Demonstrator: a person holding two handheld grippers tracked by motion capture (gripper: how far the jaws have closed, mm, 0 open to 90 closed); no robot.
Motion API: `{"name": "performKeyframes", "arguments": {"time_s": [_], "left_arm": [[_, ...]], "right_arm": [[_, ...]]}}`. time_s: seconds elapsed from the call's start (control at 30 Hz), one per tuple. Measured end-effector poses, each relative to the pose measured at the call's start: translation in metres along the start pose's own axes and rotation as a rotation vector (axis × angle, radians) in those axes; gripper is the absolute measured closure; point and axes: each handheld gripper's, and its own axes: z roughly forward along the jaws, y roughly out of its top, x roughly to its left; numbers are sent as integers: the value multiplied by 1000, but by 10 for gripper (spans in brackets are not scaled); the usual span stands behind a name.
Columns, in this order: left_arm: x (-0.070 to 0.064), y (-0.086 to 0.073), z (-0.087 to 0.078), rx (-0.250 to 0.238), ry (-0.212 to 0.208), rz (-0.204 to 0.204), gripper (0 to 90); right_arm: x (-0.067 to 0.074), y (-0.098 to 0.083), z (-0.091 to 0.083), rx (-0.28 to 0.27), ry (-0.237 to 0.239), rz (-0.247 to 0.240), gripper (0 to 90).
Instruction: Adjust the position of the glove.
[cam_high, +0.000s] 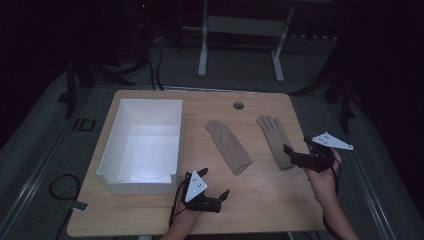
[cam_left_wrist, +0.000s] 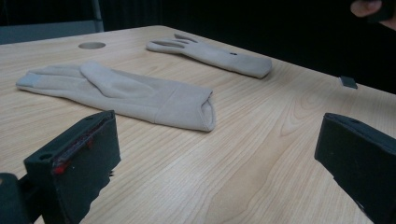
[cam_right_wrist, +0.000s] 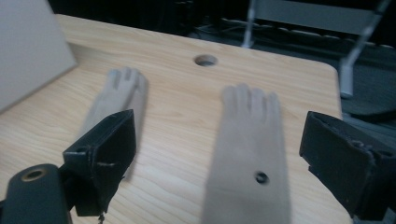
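Gloves lie flat on the tabletop, two beige ones side by side in its right half, fingers toward the far edge and cuffs toward the person. The right glove (cam_high: 275, 140) sits nearest the right edge, and its cuff end is where the right claw (cam_high: 292, 156) has arrived; in the right gripper view that glove (cam_right_wrist: 250, 149) runs up between the two black jaws, which stand wide apart on either side of it and hold nothing. That straddle suggests a grasp at the cuff is being lined up, since the cuff is the thickest, easiest part to pinch off a flat surface.

The left glove (cam_high: 228, 146) lies near the middle of the tabletop, slightly angled, its open cuff turned toward the near edge. The left claw (cam_high: 223, 198) waits close to the near edge, well short of that cuff, jaws likewise spread and empty; in the left gripper view the glove (cam_left_wrist: 126, 93) lies ahead of it, cuff mouth facing the camera.

A white box (cam_high: 111, 159), open-topped and empty as far as can be seen, fills the left half of the tabletop, probably the place the gloves are meant to go. A small round hole (cam_high: 238, 105) marks the far edge.
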Motion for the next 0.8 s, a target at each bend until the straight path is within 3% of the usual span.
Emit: {"name": "performKeyframes", "arguments": {"time_s": [0.13,0.17,0.4,0.8], "left_arm": [[0,0,0,-1,0,0,4],[0,0,0,0,0,1,4],[0,0,0,0,2,2,4],[0,0,-1,-1,-3,1,4]], "right_arm": [[10,13,4,-16,3,-34,108],[13,18,7,-18,25,-46,108],[26,33,21,-21,68,-51,135],[52,49,51,17,139,-119,154]]}}
